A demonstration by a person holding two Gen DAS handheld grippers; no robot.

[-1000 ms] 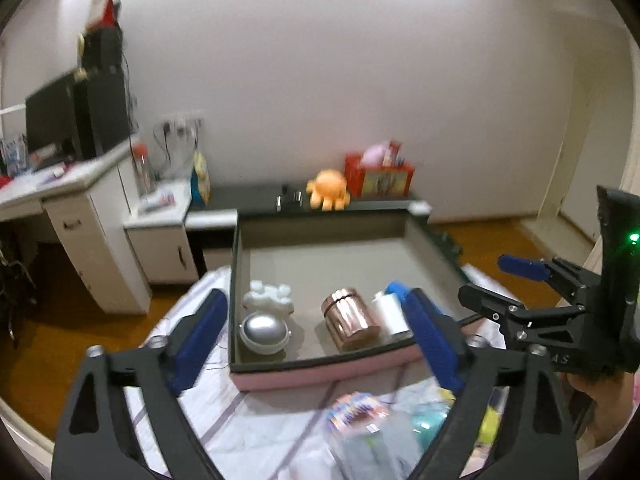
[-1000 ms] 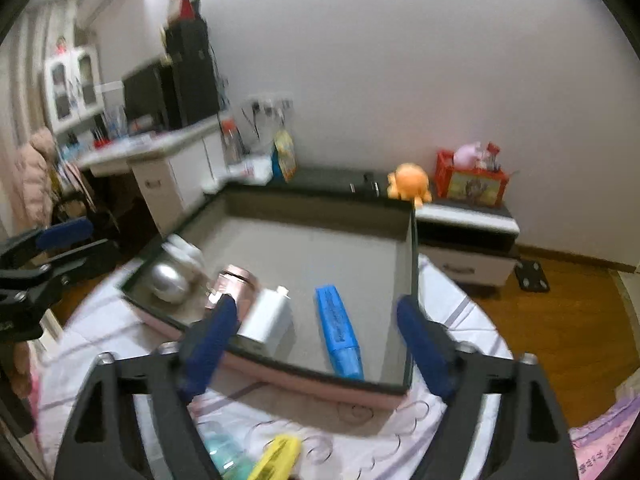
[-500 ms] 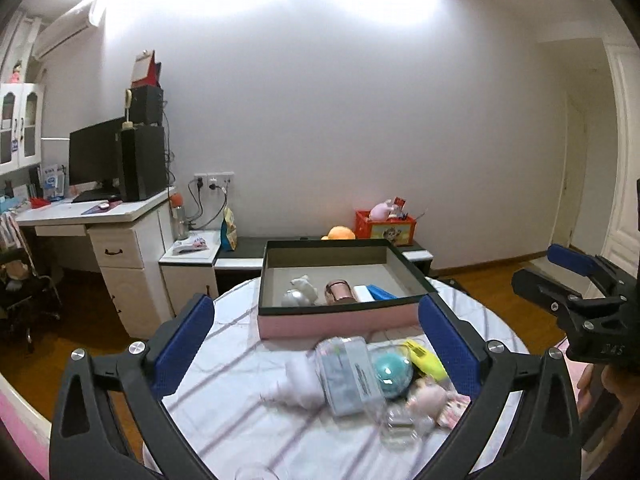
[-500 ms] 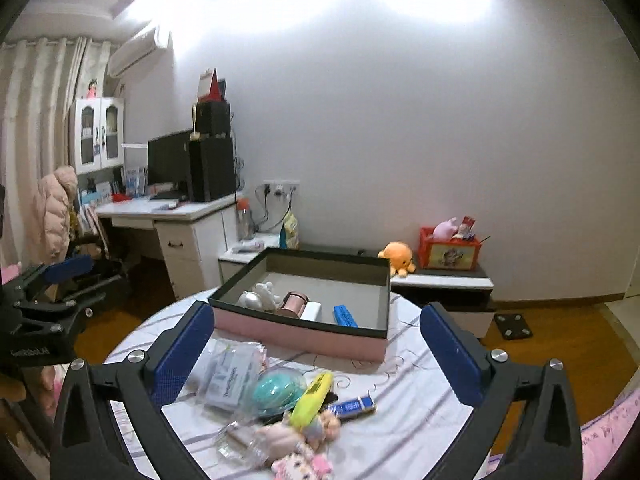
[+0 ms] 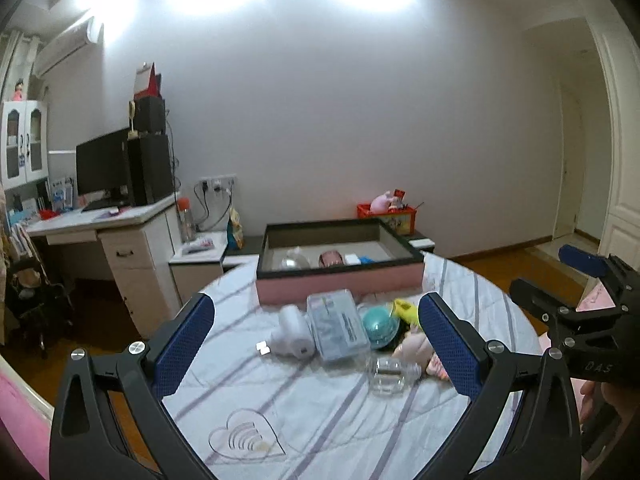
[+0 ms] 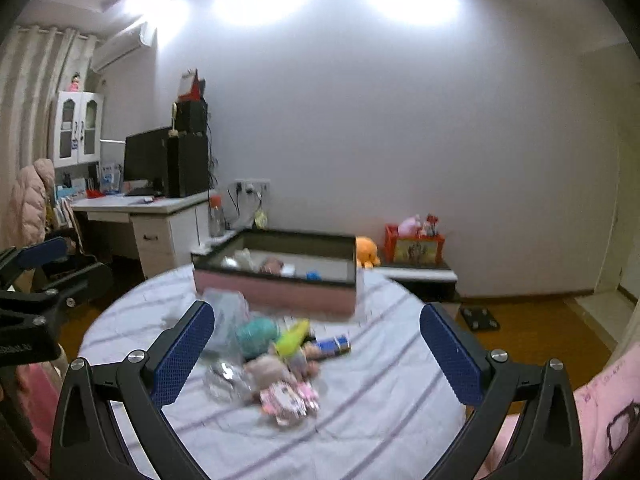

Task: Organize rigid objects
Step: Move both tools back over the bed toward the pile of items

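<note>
From the left wrist camera, the left hand-held gripper [image 5: 316, 344] is wide open with nothing in it. It hangs over the near side of the round worktop [image 5: 320, 412], which has a striped cloth on it. A box [image 5: 340, 280] with pink sides sits at the far edge of the worktop. A few things are already inside it, near its front wall. A small pile waits in the middle of the worktop, just in front of the box. There is a white gadget [image 5: 290, 334], a clear plastic case [image 5: 338, 326], a teal ball [image 5: 380, 322], a yellow marker [image 5: 406, 310] and a clear little jar [image 5: 390, 372]. The other gripper shows at the right edge.

From the right wrist camera, the right hand-held gripper [image 6: 316, 348] is also wide open and empty. The same pile lies between its fingers, a bit blurry. A small doll [image 6: 280, 380] in a pink dress lies nearest. A blue tube [image 6: 334, 346] lies beside the marker.

These things look hard and light. The ball looks round and smooth, so it may roll or slip; squeeze it across the middle. The marker is best held across its thin body. The jar and case look slick, so grab them by their flat sides.
</note>
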